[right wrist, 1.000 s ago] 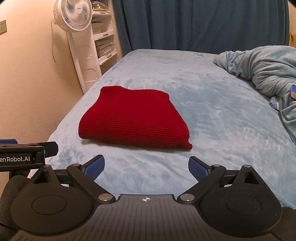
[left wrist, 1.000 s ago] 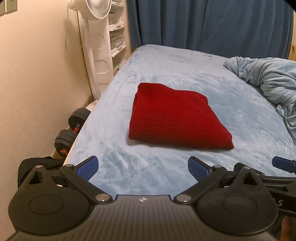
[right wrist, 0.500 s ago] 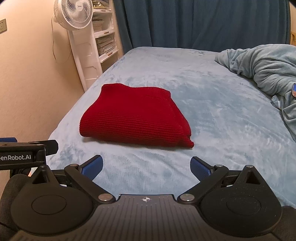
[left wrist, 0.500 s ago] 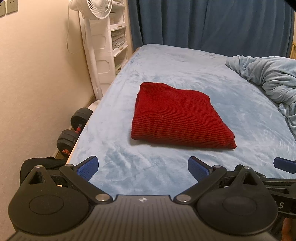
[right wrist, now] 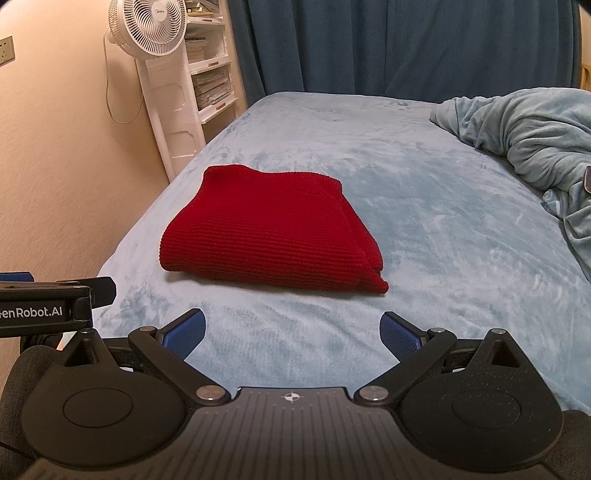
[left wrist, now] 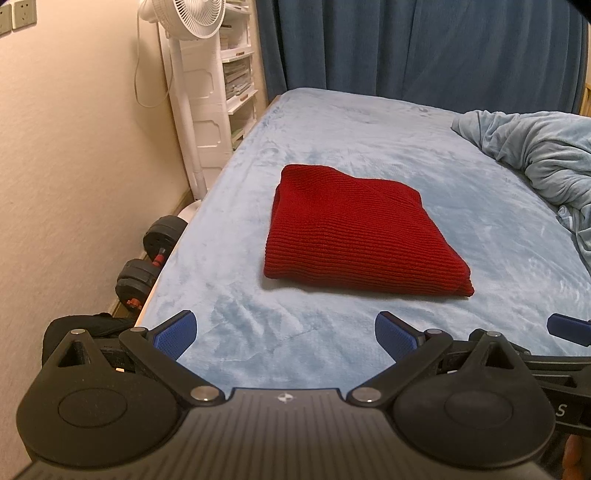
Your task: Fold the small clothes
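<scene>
Red knit sweater (left wrist: 354, 236) lies folded on a pale blue bed (left wrist: 369, 140), well ahead of the left gripper (left wrist: 284, 334) and right gripper (right wrist: 291, 332), both with jaws spread wide and holding nothing. A rumpled blue blanket (right wrist: 524, 129) sits to the right, a white fan (right wrist: 147, 29) beyond the bed's left side.

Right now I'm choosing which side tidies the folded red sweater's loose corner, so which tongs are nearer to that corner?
Right, though only slightly. The right tongs sit almost straight behind the corner; the left tongs are off to its left. Neither touches the red sweater.
</scene>
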Demonstrator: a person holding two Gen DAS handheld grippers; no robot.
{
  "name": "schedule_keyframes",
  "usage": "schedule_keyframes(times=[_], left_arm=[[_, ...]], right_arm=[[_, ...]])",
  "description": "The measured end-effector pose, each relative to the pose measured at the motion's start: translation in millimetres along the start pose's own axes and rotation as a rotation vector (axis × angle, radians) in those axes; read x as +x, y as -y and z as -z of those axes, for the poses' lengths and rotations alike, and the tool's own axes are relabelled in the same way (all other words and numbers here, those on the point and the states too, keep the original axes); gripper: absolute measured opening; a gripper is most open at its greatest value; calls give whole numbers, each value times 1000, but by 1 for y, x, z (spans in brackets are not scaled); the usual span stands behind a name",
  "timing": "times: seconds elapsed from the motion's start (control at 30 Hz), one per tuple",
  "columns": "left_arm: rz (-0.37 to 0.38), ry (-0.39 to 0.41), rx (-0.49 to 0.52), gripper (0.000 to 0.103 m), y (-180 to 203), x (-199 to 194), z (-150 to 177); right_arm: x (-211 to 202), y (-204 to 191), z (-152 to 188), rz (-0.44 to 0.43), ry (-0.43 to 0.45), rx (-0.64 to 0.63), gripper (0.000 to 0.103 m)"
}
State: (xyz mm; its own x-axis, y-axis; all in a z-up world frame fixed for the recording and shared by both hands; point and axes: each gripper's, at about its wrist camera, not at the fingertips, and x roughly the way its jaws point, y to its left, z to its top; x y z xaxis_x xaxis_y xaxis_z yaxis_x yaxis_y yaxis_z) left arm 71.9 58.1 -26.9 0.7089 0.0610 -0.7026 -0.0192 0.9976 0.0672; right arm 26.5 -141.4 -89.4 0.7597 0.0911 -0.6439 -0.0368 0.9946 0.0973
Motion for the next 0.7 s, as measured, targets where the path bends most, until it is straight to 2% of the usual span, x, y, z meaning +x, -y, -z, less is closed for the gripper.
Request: schedule_keyframes(times=[0.7], left_arm=[[1,4,10,103,-1,1,2]], right_arm=[[-1,-3,5,-10,-8,-14,100]])
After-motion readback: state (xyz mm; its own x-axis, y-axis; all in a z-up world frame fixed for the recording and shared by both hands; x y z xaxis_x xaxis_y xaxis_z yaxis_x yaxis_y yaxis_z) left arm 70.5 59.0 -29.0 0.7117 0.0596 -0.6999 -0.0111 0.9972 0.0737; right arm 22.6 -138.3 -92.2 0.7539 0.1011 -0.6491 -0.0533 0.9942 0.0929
